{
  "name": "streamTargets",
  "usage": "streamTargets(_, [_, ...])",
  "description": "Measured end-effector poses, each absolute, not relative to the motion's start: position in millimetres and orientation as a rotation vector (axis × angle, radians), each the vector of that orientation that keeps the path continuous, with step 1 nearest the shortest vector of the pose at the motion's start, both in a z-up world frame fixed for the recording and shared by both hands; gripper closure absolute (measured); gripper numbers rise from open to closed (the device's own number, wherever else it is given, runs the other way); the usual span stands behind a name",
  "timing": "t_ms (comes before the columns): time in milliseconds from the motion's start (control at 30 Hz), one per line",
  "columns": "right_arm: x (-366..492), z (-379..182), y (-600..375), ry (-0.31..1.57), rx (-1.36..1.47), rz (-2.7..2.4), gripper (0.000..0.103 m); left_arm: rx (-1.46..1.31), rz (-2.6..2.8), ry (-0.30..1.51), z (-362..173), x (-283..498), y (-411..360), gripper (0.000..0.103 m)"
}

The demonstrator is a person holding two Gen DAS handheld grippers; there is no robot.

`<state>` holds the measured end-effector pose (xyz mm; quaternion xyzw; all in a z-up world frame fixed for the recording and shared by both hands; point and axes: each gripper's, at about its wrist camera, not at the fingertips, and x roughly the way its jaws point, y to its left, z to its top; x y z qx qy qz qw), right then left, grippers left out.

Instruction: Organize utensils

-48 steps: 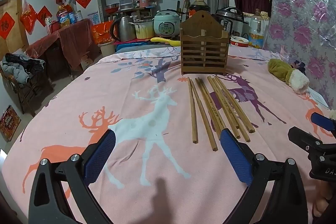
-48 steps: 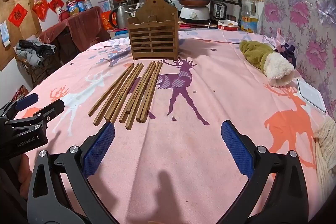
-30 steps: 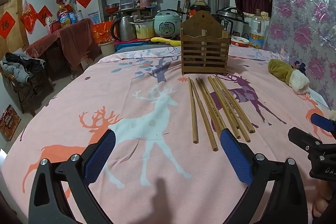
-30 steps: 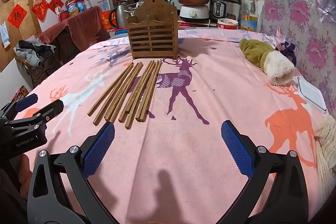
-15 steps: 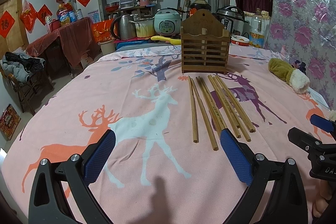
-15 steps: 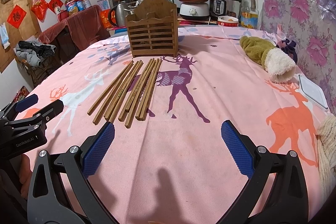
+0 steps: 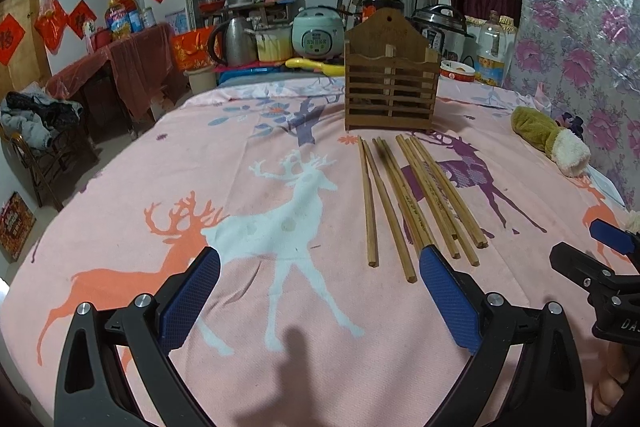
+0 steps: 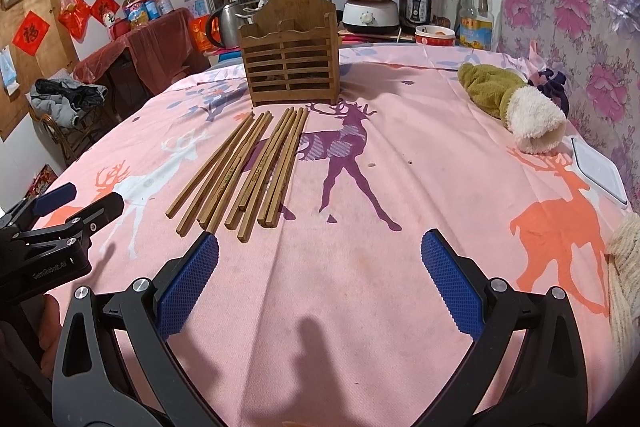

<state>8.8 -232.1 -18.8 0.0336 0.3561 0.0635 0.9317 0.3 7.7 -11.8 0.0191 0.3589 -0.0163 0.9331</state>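
Note:
Several wooden chopsticks (image 7: 416, 195) (image 8: 248, 167) lie side by side on the pink deer-print tablecloth (image 7: 240, 187) (image 8: 420, 155). Behind them stands a slatted wooden holder (image 7: 390, 87) (image 8: 292, 63), upright. My left gripper (image 7: 316, 291) is open above the cloth, its right pad just short of the chopsticks' near ends. My right gripper (image 8: 318, 279) is open too, hovering to the right of the near ends, nothing between its fingers. Each gripper shows at the other view's edge: the right gripper (image 7: 600, 267), the left gripper (image 8: 60, 223).
A green and white plush mitt (image 7: 548, 139) (image 8: 512, 103) lies at the right. A white flat tray (image 8: 600, 171) sits near the right edge. Cookers, kettle and bottles crowd the counter (image 7: 280, 39) behind the table. A knitted sleeve (image 8: 624, 267) shows at the right.
Both grippers have crept slightly forward toward the chopsticks. Both stay open, and the chopsticks and holder have not moved.

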Motion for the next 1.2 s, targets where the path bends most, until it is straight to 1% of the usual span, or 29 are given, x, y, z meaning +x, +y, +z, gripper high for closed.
streamTargets(67, [10, -19, -234, 0.732, 0.085, 0.133, 0.006, 0.017, -0.041, 0.777, -16, 6, 13, 0.005])
streamTargets(133, [11, -19, -237, 0.730, 0.107, 0.138, 0.006, -0.011, -0.067, 0.875, -20, 19, 20, 0.005])
streamTargets(233, [16, -16, -246, 0.734, 0.161, 0.175, 0.006, -0.017, -0.047, 0.950, -22, 36, 33, 0.006])
streamTargets(333, [28, 5, -250, 0.762, 0.168, 0.199, 0.005, -0.068, -0.065, 0.988, -11, 56, 44, 0.006])
streamTargets(400, [38, 25, -253, 0.744, 0.217, 0.235, 0.006, -0.115, -0.086, 1.000, -3, 68, 45, 0.006])
streamTargets(500, [59, 37, -253, 0.732, 0.287, 0.310, 0.006, -0.126, -0.108, 0.977, 2, 81, 35, 0.006])
streamTargets(633, [83, 2, -253, 0.783, 0.316, 0.259, 0.006, -0.113, -0.119, 0.966, -15, 92, 18, 0.006])
streamTargets(700, [90, -18, -253, 0.878, 0.299, 0.210, 0.005, -0.081, -0.135, 0.991, -24, 96, 16, 0.006])
streamTargets(800, [94, -21, -265, 0.895, 0.411, 0.269, 0.006, -0.048, -0.140, 0.992, -27, 98, 17, 0.006])
streamTargets(867, [95, -23, -269, 0.901, 0.432, 0.259, 0.005, -0.032, -0.153, 1.007, -29, 98, 15, 0.006])
streamTargets(1000, [97, -24, -265, 0.919, 0.399, 0.248, 0.006, 0.037, -0.157, 1.046, -38, 103, 9, 0.006])
streamTargets(1100, [96, -27, -263, 0.928, 0.352, 0.238, 0.006, 0.053, -0.170, 1.041, -42, 105, 2, 0.006])
streamTargets(1167, [96, -26, -259, 0.922, 0.300, 0.211, 0.006, 0.034, -0.186, 1.059, -47, 108, 2, 0.013])
streamTargets(1200, [95, -27, -259, 0.918, 0.287, 0.205, 0.006, 0.017, -0.195, 1.072, -49, 110, 4, 0.018])
